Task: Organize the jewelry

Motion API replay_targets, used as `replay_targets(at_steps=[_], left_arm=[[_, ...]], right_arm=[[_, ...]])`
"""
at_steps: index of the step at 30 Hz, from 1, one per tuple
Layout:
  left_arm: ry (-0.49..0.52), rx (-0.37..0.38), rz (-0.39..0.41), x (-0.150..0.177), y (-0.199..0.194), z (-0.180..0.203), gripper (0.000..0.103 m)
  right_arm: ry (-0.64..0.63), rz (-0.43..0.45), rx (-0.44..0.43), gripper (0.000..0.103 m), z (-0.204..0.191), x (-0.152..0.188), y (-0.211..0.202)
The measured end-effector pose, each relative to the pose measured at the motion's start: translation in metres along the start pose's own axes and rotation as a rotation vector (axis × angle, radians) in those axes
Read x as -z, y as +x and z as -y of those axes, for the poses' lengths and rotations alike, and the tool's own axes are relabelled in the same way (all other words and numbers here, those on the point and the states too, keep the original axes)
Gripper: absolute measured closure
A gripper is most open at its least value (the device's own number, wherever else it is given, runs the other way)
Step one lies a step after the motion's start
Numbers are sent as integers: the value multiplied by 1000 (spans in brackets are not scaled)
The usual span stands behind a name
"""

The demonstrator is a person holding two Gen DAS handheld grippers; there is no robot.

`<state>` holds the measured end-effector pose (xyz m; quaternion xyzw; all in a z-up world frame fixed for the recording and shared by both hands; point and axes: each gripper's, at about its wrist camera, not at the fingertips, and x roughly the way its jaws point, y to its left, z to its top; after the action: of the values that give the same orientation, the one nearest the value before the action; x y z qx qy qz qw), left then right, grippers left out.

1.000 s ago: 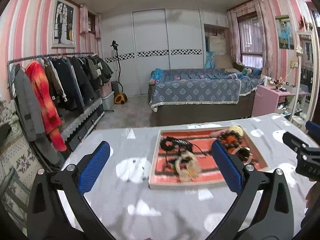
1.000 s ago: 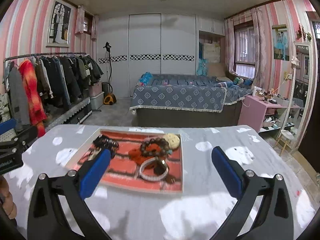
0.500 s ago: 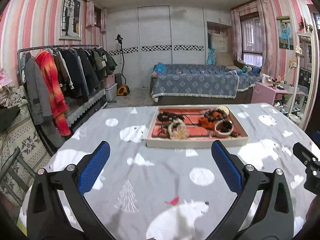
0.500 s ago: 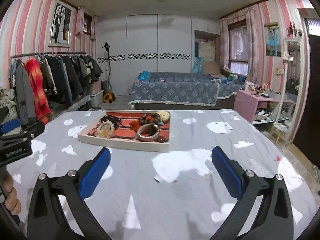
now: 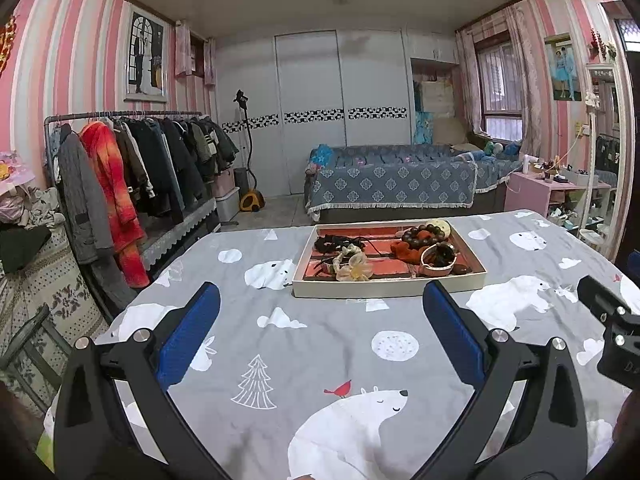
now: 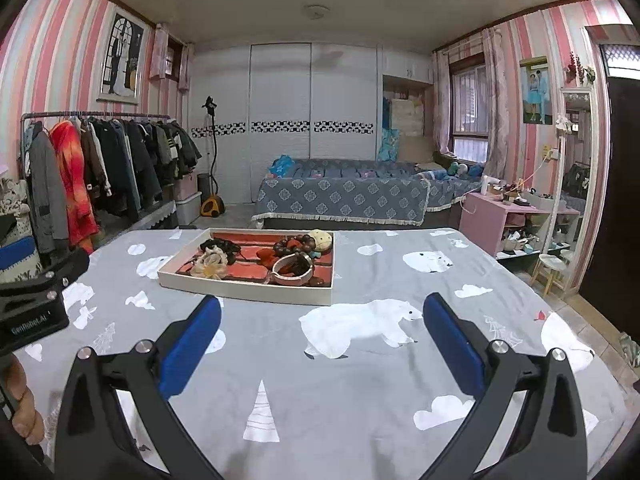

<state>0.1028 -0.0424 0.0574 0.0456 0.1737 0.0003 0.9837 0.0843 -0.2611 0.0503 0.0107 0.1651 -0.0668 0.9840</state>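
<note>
- The left gripper [image 5: 321, 320] hangs above the grey bear-print tablecloth [image 5: 320, 360], its two blue-padded fingers [image 5: 188, 334] spread wide with nothing between them.
- The right gripper [image 6: 322, 330] is likewise spread wide and empty over the same cloth, well short of the tray [image 6: 240, 290].
- The jewelry tray [image 5: 384, 287], cream-walled with a red lining, lies on the table beyond both tools, near the far edge.
- The left wrist view sees the tray almost square-on: a black tangle of cords [image 5: 338, 243] at the back left, a pale fabric flower piece [image 5: 354, 267] in front of it, a dark bead bracelet [image 5: 422, 236] at the back right, and a pink bangle [image 5: 438, 264] at the front right.
- The right wrist view sees the tray from its right side, so the bangle [image 6: 293, 267] lies nearest and the flower piece [image 6: 210, 262] sits towards the left wall.
- Only the right wrist view shows the person's fingers [image 6: 24, 412] wrapped on the left tool's handle, at its lower left edge.
- Only the left wrist view shows the right tool's black body [image 5: 612, 332] entering from the right edge.
- A clothes rack [image 5: 132, 168] and a bed [image 5: 392, 184] stand behind the table in both views.
</note>
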Motion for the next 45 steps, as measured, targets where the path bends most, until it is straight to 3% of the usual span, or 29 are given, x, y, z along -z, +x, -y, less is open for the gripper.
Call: replay_targets(at_steps=[45], left_arm=[[-4,36,-17,2,-3,-9,5]], right_arm=[[3,4,34,4,-6,-3,-8]])
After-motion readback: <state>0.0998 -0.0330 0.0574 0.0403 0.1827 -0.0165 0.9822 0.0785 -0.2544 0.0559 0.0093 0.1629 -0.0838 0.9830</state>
